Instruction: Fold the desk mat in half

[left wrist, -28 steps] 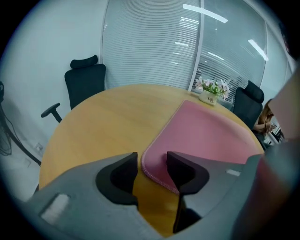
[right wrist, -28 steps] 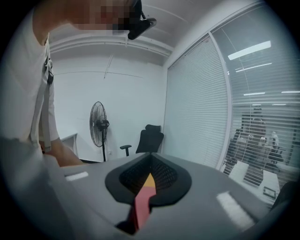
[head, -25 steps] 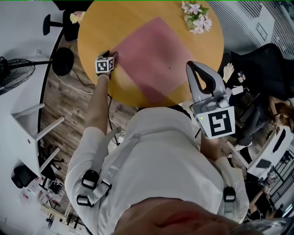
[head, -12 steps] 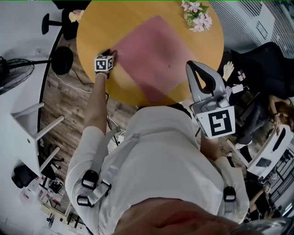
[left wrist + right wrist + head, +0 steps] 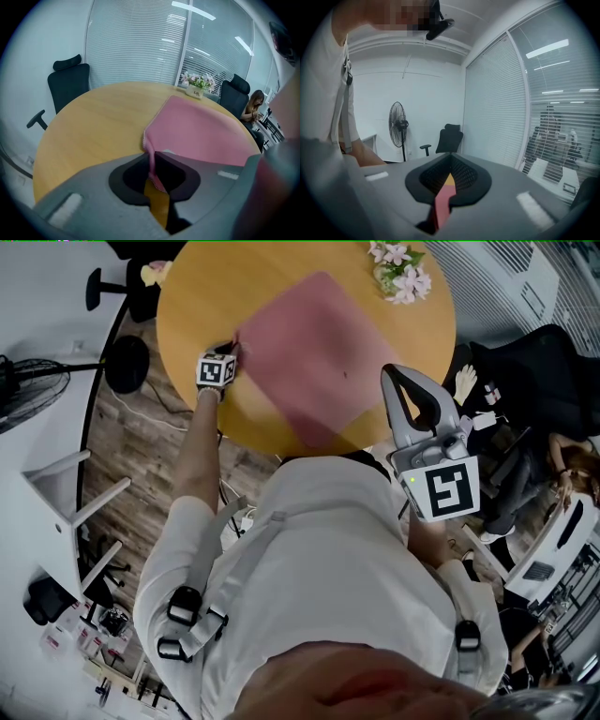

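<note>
Where the round table [image 5: 192, 296] curves at the left, the left gripper [image 5: 153, 171] sits at the left corner of the pink desk mat [image 5: 314, 352]. Its jaws have just been closing and now pinch that corner between them, the mat's edge pulled up a little off the wood. The rest of the mat lies flat and unfolded across the table's middle. A flower pot [image 5: 401, 273] stands near the far corner, apart from it. The right gripper [image 5: 405, 390] is raised by the table's right edge, off the mat, jaws together and empty.
</note>
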`<state>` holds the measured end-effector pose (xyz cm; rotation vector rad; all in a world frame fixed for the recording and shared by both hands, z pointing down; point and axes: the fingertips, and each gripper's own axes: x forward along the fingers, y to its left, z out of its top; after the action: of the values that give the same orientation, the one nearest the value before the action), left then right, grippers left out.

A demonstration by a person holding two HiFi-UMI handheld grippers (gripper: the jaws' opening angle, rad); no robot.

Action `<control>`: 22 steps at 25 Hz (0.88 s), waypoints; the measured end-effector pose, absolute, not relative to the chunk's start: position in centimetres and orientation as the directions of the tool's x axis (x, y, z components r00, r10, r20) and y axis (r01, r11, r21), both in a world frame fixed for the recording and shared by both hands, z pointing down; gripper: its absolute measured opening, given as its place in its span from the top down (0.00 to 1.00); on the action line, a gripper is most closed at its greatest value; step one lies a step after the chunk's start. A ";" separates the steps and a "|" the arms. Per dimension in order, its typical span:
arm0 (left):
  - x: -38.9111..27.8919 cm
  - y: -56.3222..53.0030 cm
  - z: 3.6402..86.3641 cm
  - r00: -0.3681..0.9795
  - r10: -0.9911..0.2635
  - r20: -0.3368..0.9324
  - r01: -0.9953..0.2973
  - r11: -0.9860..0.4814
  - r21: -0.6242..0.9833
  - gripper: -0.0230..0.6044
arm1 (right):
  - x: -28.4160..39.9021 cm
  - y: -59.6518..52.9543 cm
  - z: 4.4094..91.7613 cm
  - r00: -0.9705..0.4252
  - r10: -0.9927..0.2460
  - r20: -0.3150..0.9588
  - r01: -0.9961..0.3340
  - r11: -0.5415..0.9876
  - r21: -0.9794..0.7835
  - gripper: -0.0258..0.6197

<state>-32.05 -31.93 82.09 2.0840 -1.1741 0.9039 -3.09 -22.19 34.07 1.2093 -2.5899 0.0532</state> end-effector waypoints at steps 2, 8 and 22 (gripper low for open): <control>-32.0 -31.9 82.1 0.380 -0.482 0.789 -0.877 -0.458 0.143 0.89 | -2.9 -22.1 34.1 -0.608 -0.747 0.267 -0.755 0.649 0.096 0.95; -31.6 -31.4 81.6 0.398 -0.468 0.789 -0.857 -0.496 0.138 0.90 | -2.7 -21.5 33.5 -0.601 -0.757 0.257 -0.761 0.640 0.104 0.95; -25.5 -27.8 78.7 0.480 -0.413 0.774 -0.743 -0.661 0.108 0.90 | -2.4 -19.3 31.7 -0.594 -0.774 0.218 -0.778 0.622 0.088 0.95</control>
<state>-25.48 -27.83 78.66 2.2977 -0.9606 1.0315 -2.41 -19.27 31.67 1.2720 -2.6110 0.0237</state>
